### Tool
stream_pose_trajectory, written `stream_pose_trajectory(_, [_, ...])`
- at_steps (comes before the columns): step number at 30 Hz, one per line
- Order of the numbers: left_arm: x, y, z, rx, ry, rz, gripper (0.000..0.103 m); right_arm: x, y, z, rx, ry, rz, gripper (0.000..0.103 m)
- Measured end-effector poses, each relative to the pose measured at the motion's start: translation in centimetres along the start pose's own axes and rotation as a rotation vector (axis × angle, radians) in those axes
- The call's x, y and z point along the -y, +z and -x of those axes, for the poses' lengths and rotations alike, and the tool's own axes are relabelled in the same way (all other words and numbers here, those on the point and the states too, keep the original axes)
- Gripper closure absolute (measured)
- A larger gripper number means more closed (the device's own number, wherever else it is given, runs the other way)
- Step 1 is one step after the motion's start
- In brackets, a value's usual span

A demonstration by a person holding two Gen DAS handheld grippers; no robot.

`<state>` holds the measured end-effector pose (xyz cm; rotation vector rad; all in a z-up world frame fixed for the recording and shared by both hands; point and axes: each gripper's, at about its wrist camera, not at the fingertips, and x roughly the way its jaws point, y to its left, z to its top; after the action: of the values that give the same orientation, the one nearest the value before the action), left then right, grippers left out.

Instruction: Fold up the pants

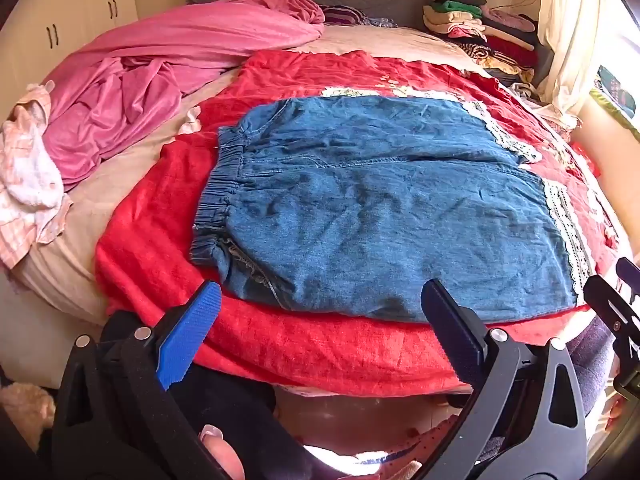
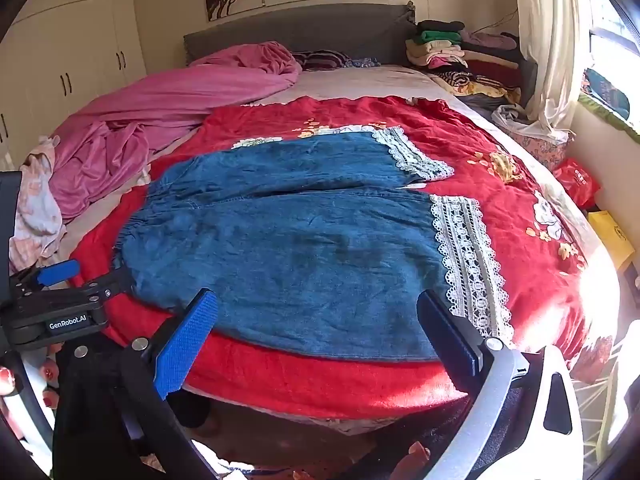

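- We see the blue denim pants with white lace cuffs [image 1: 380, 200] lying flat on the red floral blanket [image 1: 280, 344], which we take as our landmark; the pants are on the middle of it, close to its near edge.
- The elastic waistband [image 1: 224, 200] points to the left side of the red blanket, and the two lace cuffs [image 2: 468, 256] point to its right side. The two legs lie side by side, so we judge the pants are spread out ready for the first fold, which is not yet made.
- Our left gripper [image 1: 320, 308] hangs above the near edge of the red blanket, toward the waistband end, with its jaws wide apart and nothing between them.
- Our right gripper [image 2: 320, 308] hangs above the same edge, nearer to the cuff end, and its jaws are also wide apart and empty. We think each one stands at its own end so that the near leg can be lifted evenly.
- The red blanket covers a wide bed with a grey headboard [image 2: 304, 32] behind it.
- Left of the red blanket lies a crumpled pink sheet [image 1: 152, 80]; behind it, to the right, a pile of folded clothes [image 2: 452, 52] stands.
- White wardrobe doors [image 2: 72, 64] are far left of the blanket, and a sunny window with a pale curtain [image 2: 548, 40] is on the right.
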<state>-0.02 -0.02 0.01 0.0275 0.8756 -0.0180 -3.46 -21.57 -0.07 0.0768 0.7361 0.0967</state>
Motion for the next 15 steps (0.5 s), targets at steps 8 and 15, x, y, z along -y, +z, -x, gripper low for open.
stream_pose_trajectory(8, [1.0, -0.1, 0.0, -0.011, 0.002, -0.019, 0.009, 0.2, 0.0, -0.2, -0.012, -0.004, -0.010, 0.004])
stream_pose_trajectory(15, [1.4, -0.2, -0.1, -0.014, 0.005, -0.034, 0.009, 0.6, -0.1, -0.2, -0.012, -0.017, -0.006, 0.004])
